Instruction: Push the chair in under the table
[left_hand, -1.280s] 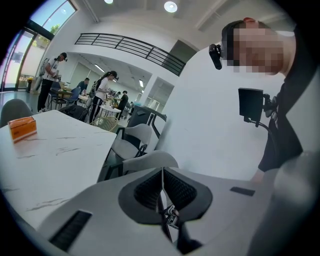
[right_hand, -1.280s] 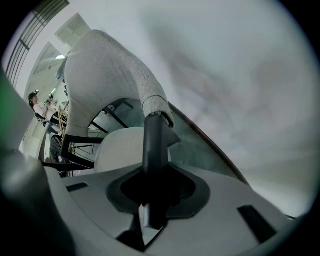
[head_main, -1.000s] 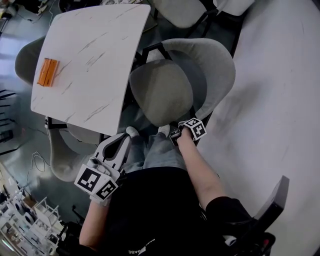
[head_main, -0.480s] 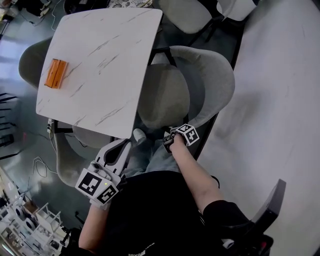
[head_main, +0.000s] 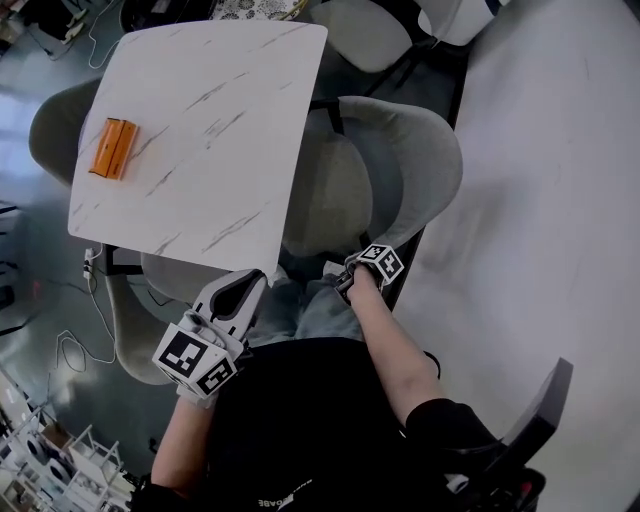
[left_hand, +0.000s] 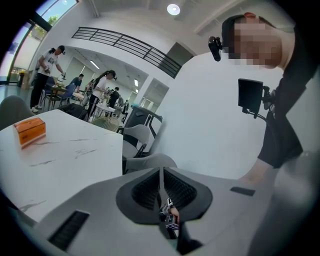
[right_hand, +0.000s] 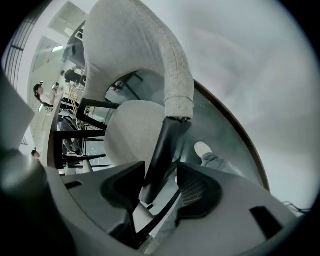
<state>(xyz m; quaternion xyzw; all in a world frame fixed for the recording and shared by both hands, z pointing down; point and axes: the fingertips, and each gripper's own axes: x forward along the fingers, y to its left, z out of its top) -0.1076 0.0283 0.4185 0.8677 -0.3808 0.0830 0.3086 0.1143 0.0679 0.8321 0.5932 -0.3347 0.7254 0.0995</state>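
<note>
My right gripper (right_hand: 161, 168) has its jaws opening, and between them stands the black strut (right_hand: 162, 142) that comes down from the near end of the backrest of the chair (right_hand: 145, 52); a gap shows beside the strut, so the pads are not pressing it; my left gripper (left_hand: 161, 172) has its jaws closed flat together with nothing between them; in the head view my right jaw tips are hidden beneath the marker cube (head_main: 381, 262) and my hand, and the front of the seat (head_main: 325, 195) is hidden under the tabletop; the chair's legs are hard to make out, only dark bars beyond the seat in the right gripper view; my right forearm reaches forward and its gripper points steeply down at the backrest's near end; my left gripper points forward, a little below level, toward the near corner of the table (head_main: 200, 110), near its edge and apart from the chair; the chair stands at the table's right side in the head view, facing the table, its seat partly beneath the top and its grey backrest outside it; the backrest's long curve runs alongside that table edge; an orange box (head_main: 111, 148) lies on the tabletop's left part; a white shoe (right_hand: 202, 148) shows on the floor past the strut
</note>
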